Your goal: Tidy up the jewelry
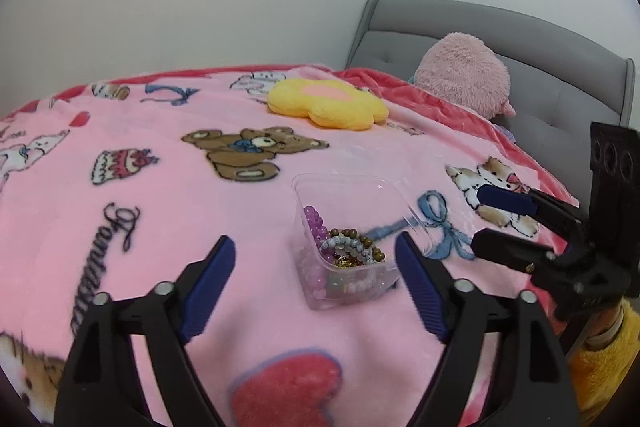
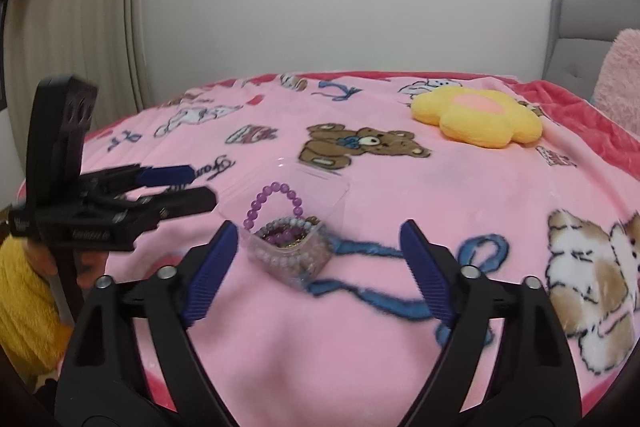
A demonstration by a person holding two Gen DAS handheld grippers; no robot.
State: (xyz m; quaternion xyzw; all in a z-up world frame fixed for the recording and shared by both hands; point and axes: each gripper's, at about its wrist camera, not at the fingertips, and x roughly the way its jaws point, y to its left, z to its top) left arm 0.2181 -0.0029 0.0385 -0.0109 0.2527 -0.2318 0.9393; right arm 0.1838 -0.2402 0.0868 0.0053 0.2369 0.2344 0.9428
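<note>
Pink cartoon blanket (image 1: 168,211) over the whole bed, so everything sits on soft, squishy ground. Closest in, the left gripper (image 1: 316,281) and right gripper (image 2: 316,267) both stand spread wide with nothing in them. Just past the tips sits a clear plastic tub (image 1: 344,195), light and thin-walled, probably slick and tippy, so I'd grab its rim. Inside: a pile of beaded bracelets (image 2: 286,233), one purple strand (image 2: 276,199) looping up. They look floppy and tangle-prone. Farther back, a yellow flower cushion (image 1: 330,101).
</note>
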